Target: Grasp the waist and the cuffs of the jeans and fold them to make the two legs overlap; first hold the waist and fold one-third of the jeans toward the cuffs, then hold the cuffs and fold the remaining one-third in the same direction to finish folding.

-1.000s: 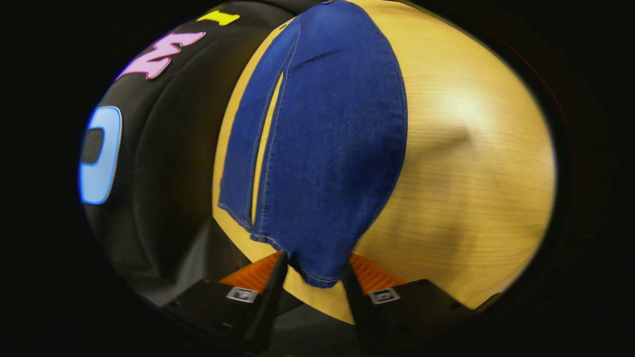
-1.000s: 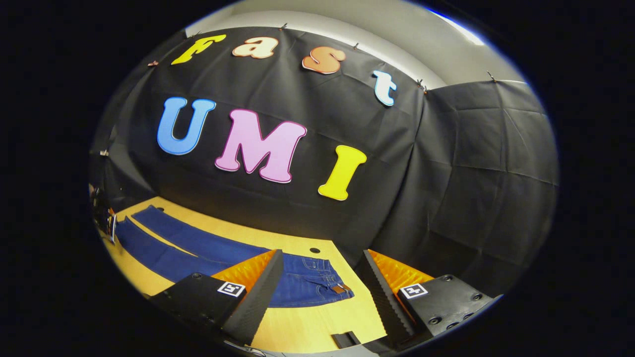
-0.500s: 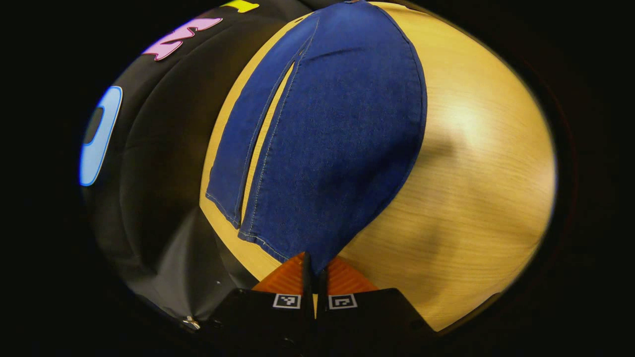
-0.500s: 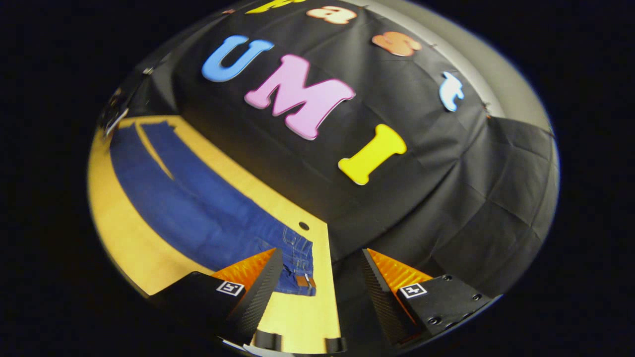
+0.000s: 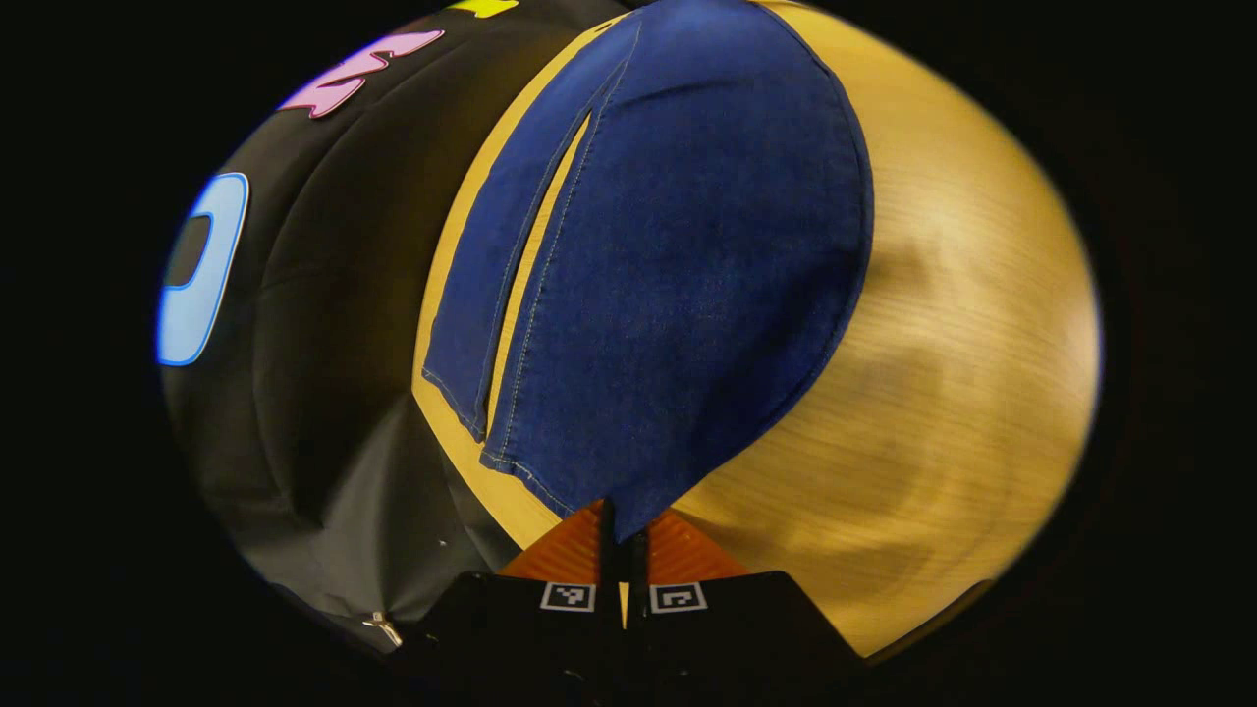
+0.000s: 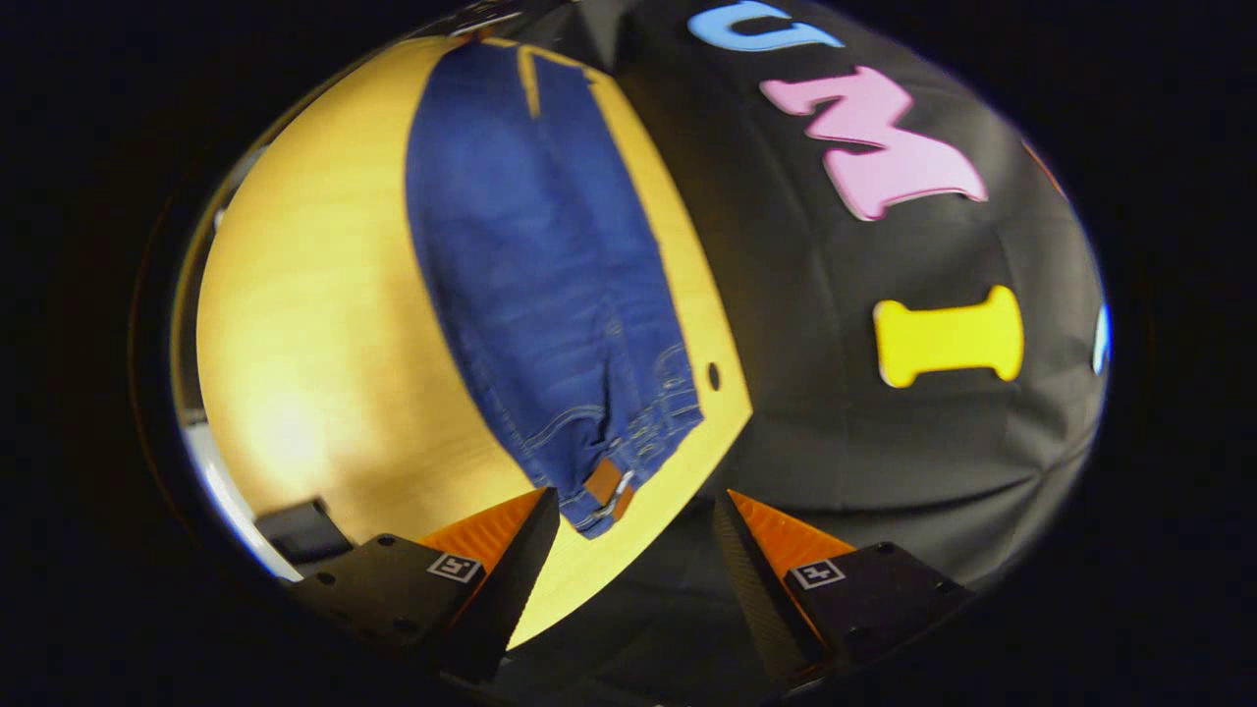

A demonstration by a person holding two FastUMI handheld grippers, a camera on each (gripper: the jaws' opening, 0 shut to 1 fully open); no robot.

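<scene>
Left gripper view — jeans (image 5: 678, 255) run lengthwise away, cuff pinched by left tool (image 5: 621, 520); right tool (image 6: 638, 511) gapes wide.

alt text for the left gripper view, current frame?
The left gripper is shut on the cuff of the nearer leg of blue jeans that stretch away across a wooden table. The second leg lies alongside with a narrow gap between them, near the black cloth wall.

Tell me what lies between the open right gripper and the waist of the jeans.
In the right gripper view, nothing: only bare yellow wooden tabletop separates the right gripper, fingers apart, from the waist of the blue denim jeans.
</scene>
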